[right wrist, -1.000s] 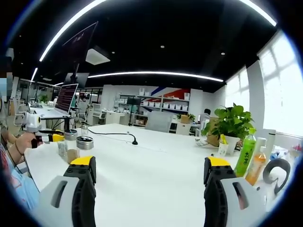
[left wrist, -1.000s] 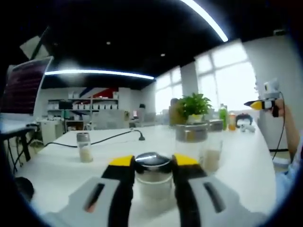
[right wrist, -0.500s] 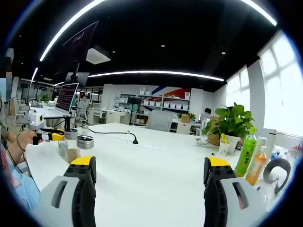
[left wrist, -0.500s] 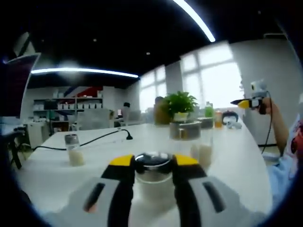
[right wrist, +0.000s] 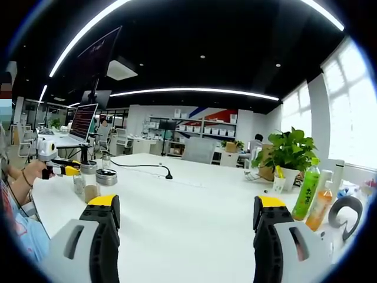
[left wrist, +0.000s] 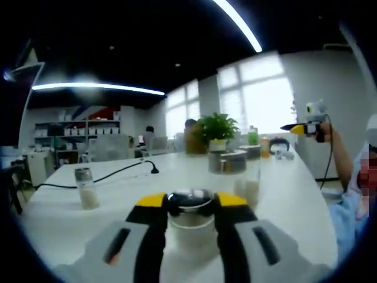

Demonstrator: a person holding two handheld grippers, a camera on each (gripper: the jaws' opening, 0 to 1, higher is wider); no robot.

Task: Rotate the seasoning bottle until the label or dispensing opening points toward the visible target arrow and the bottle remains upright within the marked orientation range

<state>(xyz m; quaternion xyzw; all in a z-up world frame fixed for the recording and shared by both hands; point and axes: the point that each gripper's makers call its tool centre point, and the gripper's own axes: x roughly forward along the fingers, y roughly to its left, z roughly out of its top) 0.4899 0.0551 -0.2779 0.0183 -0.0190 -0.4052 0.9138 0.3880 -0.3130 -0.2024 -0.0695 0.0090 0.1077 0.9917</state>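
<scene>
In the left gripper view, a glass seasoning bottle (left wrist: 189, 229) with a shiny metal lid stands upright on the white table (left wrist: 294, 194). My left gripper (left wrist: 193, 201) is shut on it just below the lid, one yellow-tipped jaw on each side. The right gripper view shows the same bottle (right wrist: 106, 176) far left, with the left gripper (right wrist: 63, 170) beside it in a person's hand. My right gripper (right wrist: 187, 207) hovers open over bare table, with nothing between its jaws. It also shows at the far right as the right gripper (left wrist: 299, 127), raised above the table edge.
Two more seasoning jars stand nearby: a small one (left wrist: 87, 187) to the left and a taller one (left wrist: 235, 172) behind the held bottle. A black cable (right wrist: 144, 167) crosses the table. A potted plant (right wrist: 287, 154), a green bottle (right wrist: 307, 194) and an orange bottle (right wrist: 321, 209) stand at the right.
The left gripper view has swung, so the background slid leftward while the bottle stayed between the shut jaws. The right gripper view has hardly shifted.
</scene>
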